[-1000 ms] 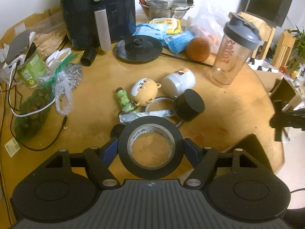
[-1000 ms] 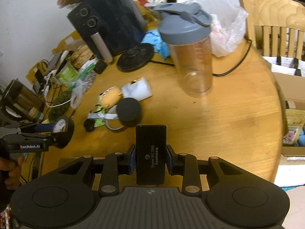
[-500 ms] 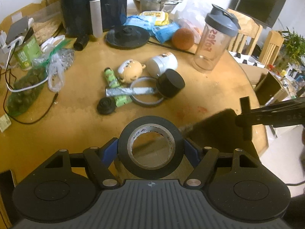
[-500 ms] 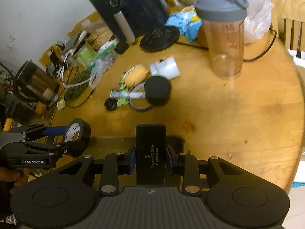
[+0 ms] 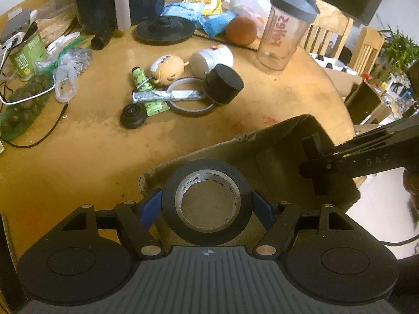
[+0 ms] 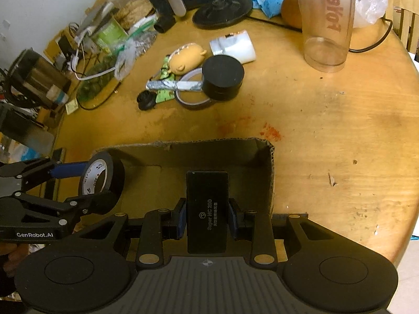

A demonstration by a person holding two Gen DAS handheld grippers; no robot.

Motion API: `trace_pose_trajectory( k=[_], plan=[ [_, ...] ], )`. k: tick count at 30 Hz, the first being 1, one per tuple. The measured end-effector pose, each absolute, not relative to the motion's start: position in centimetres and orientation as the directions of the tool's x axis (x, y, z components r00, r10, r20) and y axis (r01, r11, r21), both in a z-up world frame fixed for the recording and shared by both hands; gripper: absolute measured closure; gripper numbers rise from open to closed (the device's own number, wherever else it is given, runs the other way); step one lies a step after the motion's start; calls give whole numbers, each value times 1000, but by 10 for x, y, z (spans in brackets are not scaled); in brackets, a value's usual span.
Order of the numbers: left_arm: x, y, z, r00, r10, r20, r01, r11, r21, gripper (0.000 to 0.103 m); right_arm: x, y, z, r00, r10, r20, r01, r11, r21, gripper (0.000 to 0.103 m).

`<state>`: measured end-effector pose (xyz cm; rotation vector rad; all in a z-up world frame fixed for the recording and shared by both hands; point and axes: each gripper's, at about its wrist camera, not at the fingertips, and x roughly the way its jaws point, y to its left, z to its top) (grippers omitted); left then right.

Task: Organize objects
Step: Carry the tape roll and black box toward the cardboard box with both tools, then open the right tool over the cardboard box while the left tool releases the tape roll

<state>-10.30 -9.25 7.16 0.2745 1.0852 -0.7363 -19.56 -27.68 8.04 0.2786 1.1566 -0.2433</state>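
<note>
My left gripper (image 5: 207,205) is shut on a black tape roll (image 5: 172,196), held over the near left part of an open cardboard box (image 5: 235,141). The roll also shows in the right wrist view (image 6: 115,172). My right gripper (image 6: 207,213) is shut on a flat black case (image 6: 207,209) marked "Super NC 200", held over the same box (image 6: 269,157). The right gripper also shows in the left wrist view (image 5: 316,168), over the box's right side. The box stands at the near edge of the round wooden table (image 6: 327,120).
Mid-table lie a black round jar (image 6: 222,76), a white bottle (image 6: 235,45), a tan pig toy (image 6: 186,59), a thin tape ring (image 6: 192,99), a silver wrapper and a small black cap (image 6: 146,99). A clear shaker (image 6: 327,26), kettle base and air fryer stand behind.
Both grippers have pulled back toward the table's near edge with their objects. The cardboard box has come into view beneath them.
</note>
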Motion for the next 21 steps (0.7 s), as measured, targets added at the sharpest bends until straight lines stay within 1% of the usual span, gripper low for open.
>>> trace_pose_trajectory(
  k=[7, 17, 19, 21],
  plan=[
    [-100, -97, 60, 263, -376, -888, 666, 737, -116, 30, -179, -273, 68, 324, -92, -942, 343, 939, 27, 69],
    [-102, -104, 59, 291, -337, -896, 662, 746, -65, 30, -163, -266, 61, 266, -233, -936, 350, 927, -132, 68],
    [-102, -105, 61, 299, -336, -893, 665, 745, -58, 30, -162, -265, 62, 268, -249, -931, 352, 925, -146, 58],
    [-104, -104, 65, 321, -336, -885, 665, 746, -42, 30, -163, -262, 64, 287, -240, -927, 346, 929, -133, 42]
  ],
)
